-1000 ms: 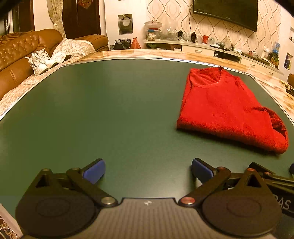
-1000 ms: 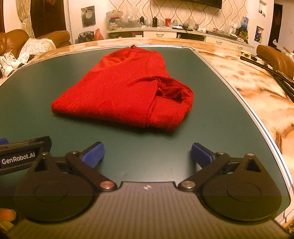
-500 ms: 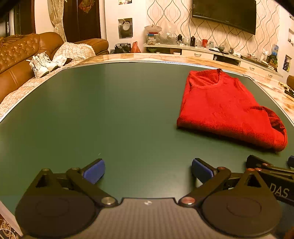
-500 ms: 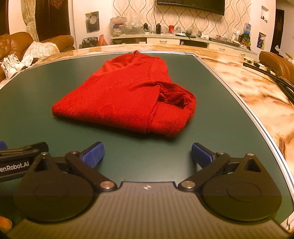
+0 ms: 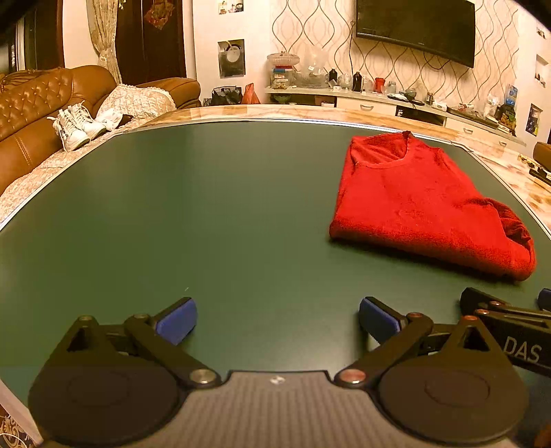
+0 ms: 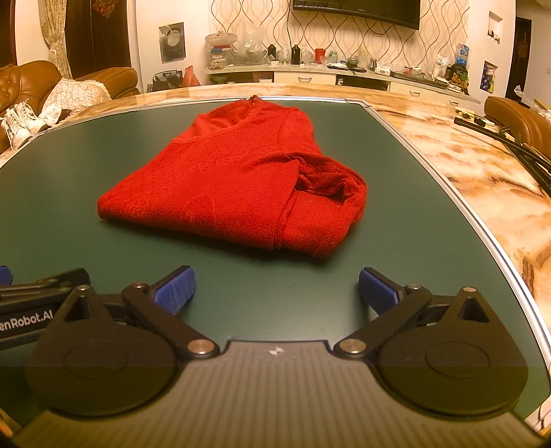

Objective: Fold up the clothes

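Left wrist view: left gripper [image 5: 277, 320] low over the green table [image 5: 213, 213], its 2 blue-padded fingers [image 5: 177, 320] spread wide apart with nothing between them. Ahead and to the right, well clear of those fingers, a folded red sweater [image 5: 423, 203] lying flat on the green surface, neckline toward the far edge, a bunched fold of fabric at its near right corner. At the lower right edge, part of the right gripper [image 5: 516, 324], black, lettered "DAS", just beside the left one. Beyond the table, a brown leather sofa [image 5: 38, 113] on the left with a pair of white sneakers [image 5: 74, 125] and a pale cushion [image 5: 137, 101] on it, a long sideboard [image 5: 396, 103] crowded with bottles and jars, and a dark television [image 5: 416, 29] on the patterned wall. Right wrist view: right gripper [image 6: 275, 286] likewise low over the table [image 6: 396, 193], 2 blue fingers [image 6: 377, 287] held wide apart, empty. Straight ahead and near, but not touching, the red sweater [image 6: 234, 182], folded, its tucked sleeve showing as a rumpled pocket on the right side. At the far left, a sliver of the left gripper [image 6: 31, 296], lettered "enRobot.AI". To the right, the table's metal rim and a marbled border [image 6: 482, 165]; behind, the sofa [image 6: 31, 79], sneakers [image 6: 20, 120] and sideboard [image 6: 310, 74].
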Demonstrator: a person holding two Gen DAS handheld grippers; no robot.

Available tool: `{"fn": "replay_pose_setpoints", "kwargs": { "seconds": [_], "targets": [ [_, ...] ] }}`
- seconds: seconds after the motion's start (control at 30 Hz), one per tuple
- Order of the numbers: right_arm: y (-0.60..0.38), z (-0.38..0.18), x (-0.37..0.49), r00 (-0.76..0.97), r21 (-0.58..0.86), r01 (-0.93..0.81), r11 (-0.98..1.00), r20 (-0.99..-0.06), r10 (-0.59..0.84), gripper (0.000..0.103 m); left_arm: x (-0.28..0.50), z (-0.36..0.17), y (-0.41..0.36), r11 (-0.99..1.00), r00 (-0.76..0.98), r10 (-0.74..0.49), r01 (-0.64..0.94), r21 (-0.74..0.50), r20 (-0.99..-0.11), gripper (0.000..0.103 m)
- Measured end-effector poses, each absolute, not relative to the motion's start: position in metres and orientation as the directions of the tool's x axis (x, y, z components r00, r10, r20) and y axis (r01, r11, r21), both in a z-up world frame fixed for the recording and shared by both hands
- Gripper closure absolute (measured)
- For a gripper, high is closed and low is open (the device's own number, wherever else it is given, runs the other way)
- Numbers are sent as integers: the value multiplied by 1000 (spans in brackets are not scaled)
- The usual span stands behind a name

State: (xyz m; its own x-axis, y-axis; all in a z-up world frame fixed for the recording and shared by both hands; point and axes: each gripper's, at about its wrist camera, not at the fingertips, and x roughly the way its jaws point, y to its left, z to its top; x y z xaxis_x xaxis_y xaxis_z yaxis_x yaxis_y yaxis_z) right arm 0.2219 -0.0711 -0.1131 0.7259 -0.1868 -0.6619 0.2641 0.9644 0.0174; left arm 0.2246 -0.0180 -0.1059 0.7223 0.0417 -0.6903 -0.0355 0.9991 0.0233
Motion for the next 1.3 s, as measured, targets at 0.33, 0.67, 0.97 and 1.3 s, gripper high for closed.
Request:
{"fn": "replay_pose_setpoints", "kwargs": {
  "seconds": [0.33,0.67,0.97,1.3],
  "targets": [
    [-69,-113,222,726,17,268,963,-661,-190,0,223,-106,-17,999,725,41,-35,22,-687,0],
    [-68,-112,222,725,16,270,963,-661,-192,0,222,-107,-17,999,729,41,-34,24,-683,0],
    [-69,-112,222,726,16,269,963,-661,-191,0,221,-107,-17,999,731,39,-31,24,-682,0],
    [-73,-112,222,725,16,266,964,-662,-189,0,219,-104,-16,999,717,34,-23,25,-696,0]
  ]
}}
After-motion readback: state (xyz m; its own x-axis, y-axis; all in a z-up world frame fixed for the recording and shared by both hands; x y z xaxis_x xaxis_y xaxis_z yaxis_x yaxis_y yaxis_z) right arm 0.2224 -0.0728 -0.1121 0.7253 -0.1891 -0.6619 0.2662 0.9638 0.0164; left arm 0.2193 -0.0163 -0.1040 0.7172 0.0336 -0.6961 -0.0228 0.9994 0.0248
